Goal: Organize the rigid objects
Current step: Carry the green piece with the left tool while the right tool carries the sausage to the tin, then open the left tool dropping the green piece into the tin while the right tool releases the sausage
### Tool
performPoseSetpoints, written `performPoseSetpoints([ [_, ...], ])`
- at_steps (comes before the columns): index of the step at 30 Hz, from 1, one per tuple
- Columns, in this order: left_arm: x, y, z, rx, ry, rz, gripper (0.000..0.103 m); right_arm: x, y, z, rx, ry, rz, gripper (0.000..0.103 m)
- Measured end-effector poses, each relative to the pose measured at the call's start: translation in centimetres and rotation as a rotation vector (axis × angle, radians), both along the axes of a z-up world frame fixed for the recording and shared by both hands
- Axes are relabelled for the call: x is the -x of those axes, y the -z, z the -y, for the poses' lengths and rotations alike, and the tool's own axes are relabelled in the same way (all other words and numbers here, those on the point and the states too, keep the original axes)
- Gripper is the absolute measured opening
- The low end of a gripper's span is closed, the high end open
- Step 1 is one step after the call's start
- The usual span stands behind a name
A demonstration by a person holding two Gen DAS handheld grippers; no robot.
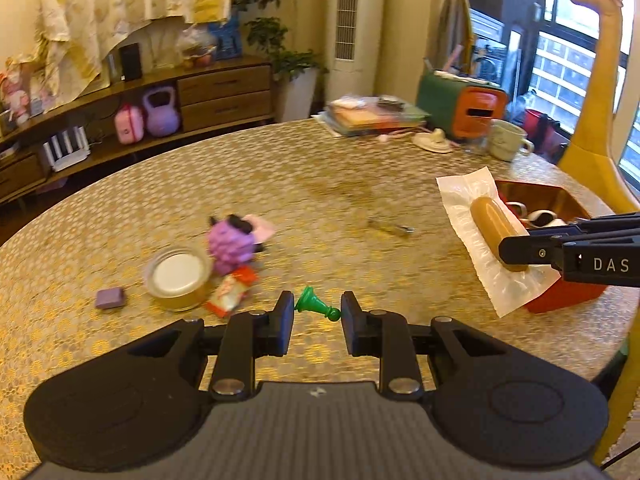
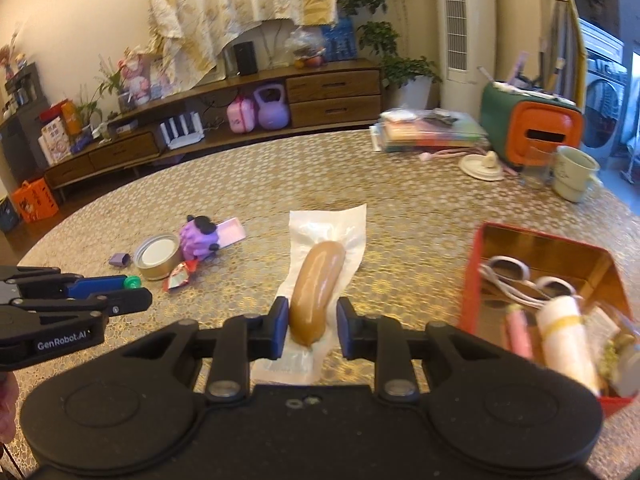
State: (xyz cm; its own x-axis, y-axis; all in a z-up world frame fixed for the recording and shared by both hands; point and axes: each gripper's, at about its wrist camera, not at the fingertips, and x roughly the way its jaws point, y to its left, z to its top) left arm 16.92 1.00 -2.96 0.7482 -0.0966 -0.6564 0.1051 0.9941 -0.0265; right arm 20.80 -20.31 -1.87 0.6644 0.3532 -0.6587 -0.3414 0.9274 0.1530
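Above the table (image 1: 280, 184), left tool (image 1: 317, 312) pinching green pawn (image 1: 316, 307), right tool (image 2: 311, 322) clamping packaged sausage (image 2: 318, 280)

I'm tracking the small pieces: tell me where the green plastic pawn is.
The green plastic pawn lies sideways, clamped in the left gripper, lifted above the gold-patterned table, right of the red snack packet.

White capital letters "DAS" stand on the side of the black plastic right gripper (image 1: 520, 250) where it reaches in from the right edge of the left wrist view; the word runs off the frame. White lettering "GenRobot.AI" stands on the side of the black plastic left gripper (image 2: 136, 292) at the left edge of the right wrist view. Print on the small red-and-white foil packet (image 2: 178, 278) is too blurred to read.
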Motion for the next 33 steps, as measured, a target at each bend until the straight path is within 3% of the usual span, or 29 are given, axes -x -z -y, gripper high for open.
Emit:
performPoseSetpoints([
  [19, -2.1, -1.3, 12.9, 0.001, 0.165, 0.003, 0.025, 1.4, -1.3, 12.2, -0.008, 0.161, 0.031, 0.019],
  [26, -4.1, 0.1, 17.8, -0.003, 0.228, -0.034, 0.025, 0.3, 0.3, 15.4, 0.022, 0.195, 0.006, 0.014],
  [33, -6.8, 0.5, 22.2, -0.026, 0.283, -0.036, 0.025, -0.9, 1.9, 17.9, -0.022, 0.215, -0.019, 0.014],
])
